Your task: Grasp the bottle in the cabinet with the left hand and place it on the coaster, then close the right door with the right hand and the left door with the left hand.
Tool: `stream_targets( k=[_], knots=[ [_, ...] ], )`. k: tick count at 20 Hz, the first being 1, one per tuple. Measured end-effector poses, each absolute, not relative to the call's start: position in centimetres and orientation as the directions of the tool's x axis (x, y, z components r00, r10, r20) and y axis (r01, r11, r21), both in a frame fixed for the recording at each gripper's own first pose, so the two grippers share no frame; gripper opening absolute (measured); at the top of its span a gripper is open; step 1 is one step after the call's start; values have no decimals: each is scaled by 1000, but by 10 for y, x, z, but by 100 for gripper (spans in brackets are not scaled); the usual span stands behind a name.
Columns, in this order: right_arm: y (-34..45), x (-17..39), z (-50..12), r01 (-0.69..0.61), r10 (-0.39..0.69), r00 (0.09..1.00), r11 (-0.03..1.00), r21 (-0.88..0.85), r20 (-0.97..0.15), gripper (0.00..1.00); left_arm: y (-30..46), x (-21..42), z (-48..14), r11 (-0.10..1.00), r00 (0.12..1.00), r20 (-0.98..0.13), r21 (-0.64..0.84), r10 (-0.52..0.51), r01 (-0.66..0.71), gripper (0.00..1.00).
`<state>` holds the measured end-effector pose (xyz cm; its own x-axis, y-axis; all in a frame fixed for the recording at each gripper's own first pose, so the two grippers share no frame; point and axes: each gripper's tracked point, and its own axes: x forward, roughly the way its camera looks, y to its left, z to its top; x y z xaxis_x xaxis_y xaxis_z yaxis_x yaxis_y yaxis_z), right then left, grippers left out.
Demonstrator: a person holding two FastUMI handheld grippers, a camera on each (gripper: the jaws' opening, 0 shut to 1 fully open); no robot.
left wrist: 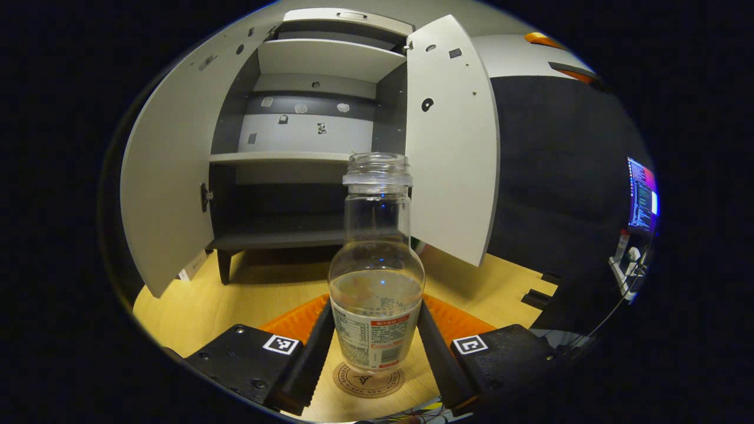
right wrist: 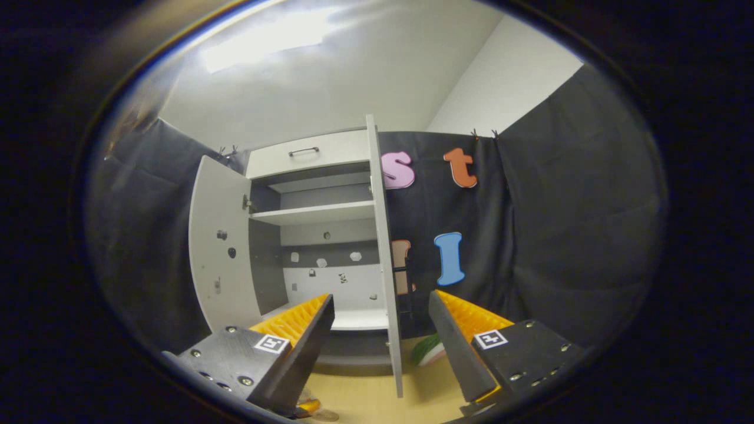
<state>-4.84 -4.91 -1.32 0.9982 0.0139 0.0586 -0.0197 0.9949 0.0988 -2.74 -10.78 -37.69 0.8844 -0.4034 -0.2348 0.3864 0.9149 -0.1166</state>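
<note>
A clear capless glass bottle, part full of liquid and bearing a label, stands upright on a round cork coaster on the wooden table. My left gripper is shut on the bottle's lower body, one finger pressing each side. Behind it the cabinet stands with its left door and right door both swung open and its shelves bare. In the right gripper view, my right gripper is open and holds nothing. It faces the right door, seen edge-on, with the left door farther off.
The cabinet rests on short legs on the wooden table. A drawer with a handle tops the cabinet. A lit monitor sits far right. A green and white object lies on the table beyond the right door.
</note>
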Motion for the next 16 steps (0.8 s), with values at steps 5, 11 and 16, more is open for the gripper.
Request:
stream_targets(
  k=[5, 11, 16],
  knots=[
    [-50, -34, -35, 9, -7, 1000, 990, 138, -14, 98, -111, -24, -412, 901, 861, -271, -61, -430, 430, 81],
    [-42, -17, -42, 19, -11, 999, 984, 176, -46, 98, -110, -31, -435, 891, 833, -322, -97, -450, 444, 81],
    [-44, -14, -52, 31, -19, 997, 985, 171, -72, 98, -111, -29, -444, 886, 841, -301, -30, -450, 464, 82]
  ],
)
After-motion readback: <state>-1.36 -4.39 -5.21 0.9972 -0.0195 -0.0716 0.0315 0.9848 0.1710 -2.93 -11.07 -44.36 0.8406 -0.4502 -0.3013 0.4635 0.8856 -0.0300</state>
